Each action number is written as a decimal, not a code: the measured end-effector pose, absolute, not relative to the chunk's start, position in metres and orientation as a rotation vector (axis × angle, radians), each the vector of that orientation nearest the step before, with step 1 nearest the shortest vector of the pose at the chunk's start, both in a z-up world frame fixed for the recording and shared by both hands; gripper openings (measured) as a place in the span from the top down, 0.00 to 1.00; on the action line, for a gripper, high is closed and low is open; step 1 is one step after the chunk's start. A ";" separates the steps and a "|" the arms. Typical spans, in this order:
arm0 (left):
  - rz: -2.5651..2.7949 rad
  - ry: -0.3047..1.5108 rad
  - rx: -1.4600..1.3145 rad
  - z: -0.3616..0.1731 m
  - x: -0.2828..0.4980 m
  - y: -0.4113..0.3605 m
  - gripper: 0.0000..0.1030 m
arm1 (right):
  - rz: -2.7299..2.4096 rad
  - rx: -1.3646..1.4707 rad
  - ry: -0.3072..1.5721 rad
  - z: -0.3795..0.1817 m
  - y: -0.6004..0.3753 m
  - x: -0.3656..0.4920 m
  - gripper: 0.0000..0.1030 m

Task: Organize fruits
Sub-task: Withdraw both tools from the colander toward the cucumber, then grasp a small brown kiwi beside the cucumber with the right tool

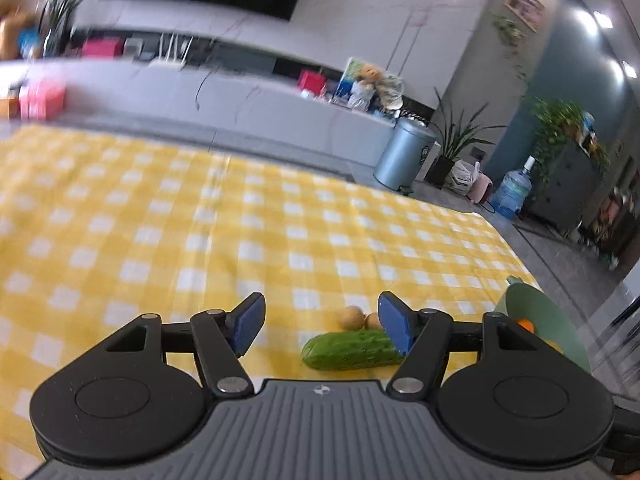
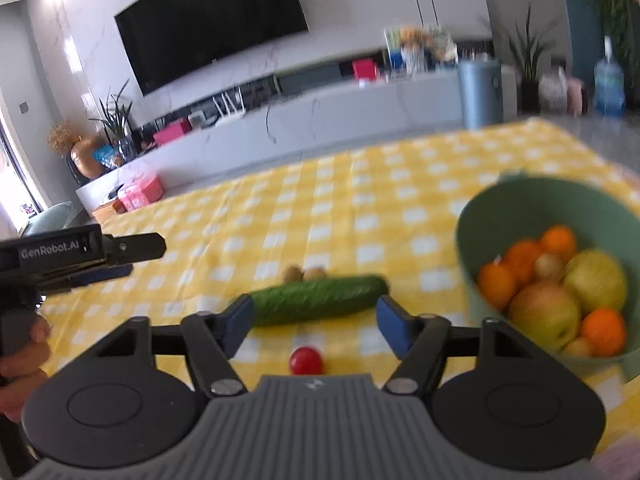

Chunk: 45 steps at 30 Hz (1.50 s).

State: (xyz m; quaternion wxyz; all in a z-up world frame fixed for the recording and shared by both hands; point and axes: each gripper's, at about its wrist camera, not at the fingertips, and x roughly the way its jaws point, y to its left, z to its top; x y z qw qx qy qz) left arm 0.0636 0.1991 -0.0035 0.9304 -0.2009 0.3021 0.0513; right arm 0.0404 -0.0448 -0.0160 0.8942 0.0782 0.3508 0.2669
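The left gripper reads "GenRobot.AI" and, like the right gripper, gapes wide with nothing inside, near the cucumber on the yellow checked cloth, with a red tomato just before it, two small brown fruits behind, and the green bowl of oranges and apples beside.

Wide bare cloth ahead of me; cucumber blocks low, green bowl crowds my right.

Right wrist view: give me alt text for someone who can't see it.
The right tool is open over a yellow checked tablecloth, a cucumber just beyond its tips and a cherry tomato below. A green bowl of fruit sits right; the left tool enters from the left.
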 end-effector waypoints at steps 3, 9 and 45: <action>0.097 0.640 -0.469 -0.016 0.067 0.210 0.26 | 0.558 0.204 0.799 -0.016 -0.034 0.054 0.43; 0.108 0.665 -0.514 -0.034 0.073 0.221 0.26 | 0.473 0.191 0.996 -0.009 -0.007 0.098 0.64; 0.108 0.738 -0.537 -0.056 0.084 0.231 0.26 | 0.510 0.227 1.132 -0.072 0.038 0.204 0.72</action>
